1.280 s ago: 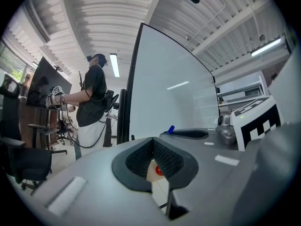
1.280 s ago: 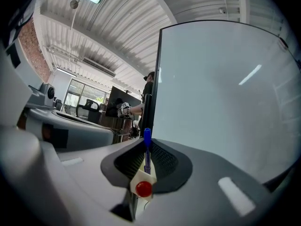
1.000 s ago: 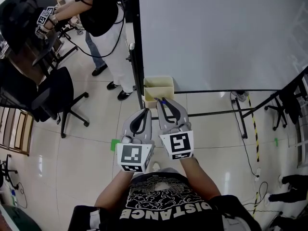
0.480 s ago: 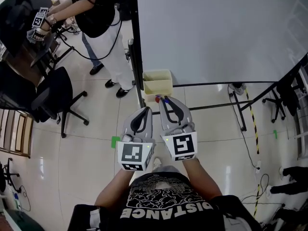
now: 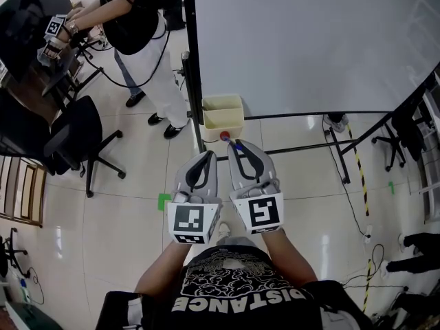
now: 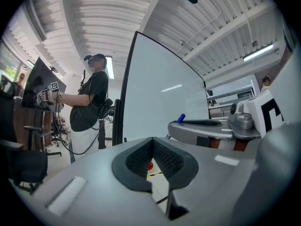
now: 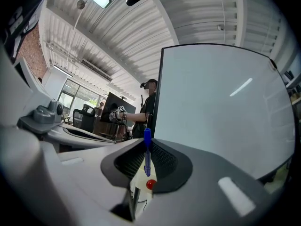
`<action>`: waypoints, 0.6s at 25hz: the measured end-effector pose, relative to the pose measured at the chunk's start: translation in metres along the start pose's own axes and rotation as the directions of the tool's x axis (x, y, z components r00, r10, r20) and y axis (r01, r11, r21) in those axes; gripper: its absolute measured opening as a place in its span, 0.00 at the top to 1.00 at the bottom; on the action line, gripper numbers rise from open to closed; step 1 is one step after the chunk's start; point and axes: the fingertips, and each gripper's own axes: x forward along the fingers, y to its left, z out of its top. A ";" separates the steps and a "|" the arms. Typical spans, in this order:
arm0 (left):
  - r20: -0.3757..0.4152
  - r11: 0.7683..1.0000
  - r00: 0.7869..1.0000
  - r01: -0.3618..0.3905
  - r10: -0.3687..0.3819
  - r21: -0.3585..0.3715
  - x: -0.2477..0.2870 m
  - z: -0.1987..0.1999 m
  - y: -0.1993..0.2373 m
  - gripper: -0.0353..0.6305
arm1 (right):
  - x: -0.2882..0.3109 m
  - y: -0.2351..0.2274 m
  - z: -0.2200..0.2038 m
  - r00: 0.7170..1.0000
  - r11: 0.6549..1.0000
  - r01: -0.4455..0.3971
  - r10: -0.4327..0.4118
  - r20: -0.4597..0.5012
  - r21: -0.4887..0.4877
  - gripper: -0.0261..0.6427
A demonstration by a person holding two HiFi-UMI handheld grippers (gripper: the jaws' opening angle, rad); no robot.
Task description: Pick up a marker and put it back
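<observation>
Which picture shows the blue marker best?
The right gripper view: the blue marker stands upright, pinched in the right gripper. The head view and the left gripper view show only its cap.

Blue marker (image 5: 237, 143) in right gripper (image 5: 240, 147)

I have the left tongs (image 5: 205, 157) just beside the right tongs (image 5: 238, 144), both in front of me and pointing toward the whiteboard (image 5: 309, 40). A marker (image 7: 147, 152) stands upright between the right tongs' jaws. Just beyond the tips, a tray (image 5: 221, 103) sits at the whiteboard's lower left corner. Well off to the left, an office chair (image 5: 77, 135) stands on the floor (image 5: 137, 205). Behind the chair, another person (image 5: 141, 29) stands near the whiteboard's left edge.
</observation>
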 end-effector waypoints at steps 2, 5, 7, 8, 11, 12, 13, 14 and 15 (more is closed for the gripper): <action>-0.002 1.000 1.000 -0.001 0.001 -0.003 -0.002 -0.001 0.000 0.94 | -0.003 0.002 0.001 1.000 1.000 -0.001 0.001 0.000 0.000 0.90; -0.009 1.000 1.000 -0.002 0.002 0.002 -0.005 -0.003 -0.002 0.94 | -0.007 0.004 0.000 1.000 1.000 -0.003 0.003 -0.003 0.006 0.90; -0.016 1.000 1.000 0.002 -0.002 0.009 -0.005 -0.005 -0.004 0.94 | -0.009 0.004 -0.003 1.000 1.000 -0.001 0.001 -0.008 0.004 0.90; -0.020 1.000 1.000 0.004 -0.004 0.012 -0.005 -0.006 -0.005 0.94 | -0.009 0.004 -0.003 1.000 1.000 -0.001 0.002 -0.009 0.004 0.90; -0.019 1.000 1.000 0.005 -0.005 -0.002 -0.006 -0.007 -0.005 0.94 | -0.009 0.005 -0.003 1.000 1.000 -0.003 0.003 -0.005 0.008 0.90; -0.017 1.000 1.000 0.003 -0.003 -0.007 -0.006 -0.007 -0.005 0.94 | -0.009 0.005 -0.003 1.000 1.000 -0.003 0.003 -0.005 0.009 0.90; -0.017 1.000 1.000 0.002 -0.002 -0.008 -0.006 -0.006 -0.004 0.94 | -0.008 0.005 -0.002 1.000 1.000 -0.003 0.003 -0.005 0.009 0.90; -0.018 1.000 1.000 0.001 -0.001 -0.007 -0.006 -0.006 -0.004 0.94 | -0.008 0.005 -0.002 1.000 1.000 -0.003 0.003 -0.005 0.009 0.90; -0.018 1.000 1.000 0.000 0.000 -0.006 -0.006 -0.006 -0.004 0.94 | -0.008 0.004 -0.002 1.000 1.000 -0.003 0.003 -0.003 0.010 0.90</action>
